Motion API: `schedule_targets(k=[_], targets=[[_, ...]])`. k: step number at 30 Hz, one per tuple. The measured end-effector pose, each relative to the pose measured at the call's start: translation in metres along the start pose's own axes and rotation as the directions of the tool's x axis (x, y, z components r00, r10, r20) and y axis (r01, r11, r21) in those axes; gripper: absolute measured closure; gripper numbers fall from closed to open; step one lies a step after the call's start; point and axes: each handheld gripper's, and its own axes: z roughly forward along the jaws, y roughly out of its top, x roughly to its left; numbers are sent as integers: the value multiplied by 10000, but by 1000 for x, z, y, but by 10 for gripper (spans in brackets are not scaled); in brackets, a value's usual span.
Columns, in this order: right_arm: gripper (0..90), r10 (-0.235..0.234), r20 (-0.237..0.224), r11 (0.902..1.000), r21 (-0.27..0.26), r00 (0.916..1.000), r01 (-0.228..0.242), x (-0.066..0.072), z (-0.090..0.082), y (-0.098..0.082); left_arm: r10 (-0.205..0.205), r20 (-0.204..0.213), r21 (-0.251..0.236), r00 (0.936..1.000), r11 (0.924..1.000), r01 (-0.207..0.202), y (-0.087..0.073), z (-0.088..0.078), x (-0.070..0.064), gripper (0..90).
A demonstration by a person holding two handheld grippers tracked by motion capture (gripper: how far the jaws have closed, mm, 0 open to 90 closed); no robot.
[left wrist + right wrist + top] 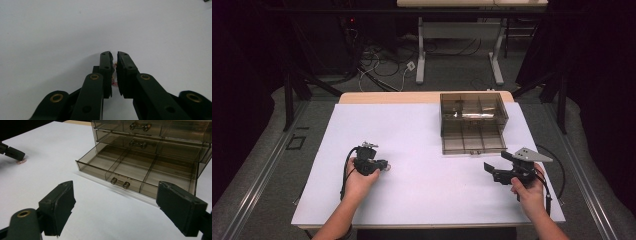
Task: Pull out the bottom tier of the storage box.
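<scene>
Drawer (pixel 130 173) of the smoky organizer is already open, far right. My left gripper (pixel 113 65) fingers pinch a small pinkish thing (pixel 114 75) on the counter (pixel 422 150); right gripper (pixel 116 212) gapes empty. Drop-off's left.

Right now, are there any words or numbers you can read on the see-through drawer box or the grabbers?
None can be read.
Drawer box: smoky clear plastic with metal handles, no label or print.
Left gripper and right gripper: plain black, no markings.
White table cover: blank.
</scene>
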Motion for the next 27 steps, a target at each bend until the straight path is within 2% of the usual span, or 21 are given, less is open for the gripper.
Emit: schedule_targets(k=[6, 27], targets=[[146, 161, 188, 9998, 83, 9997, -162, -1, 0, 0, 56, 6, 26, 10000, 10000, -56, 0, 0, 0, 835], [147, 241, 154, 9994, 254, 9996, -245, -3, 3, -2, 28, 23, 0, 10000, 10000, -28, 0, 0, 0, 870]])
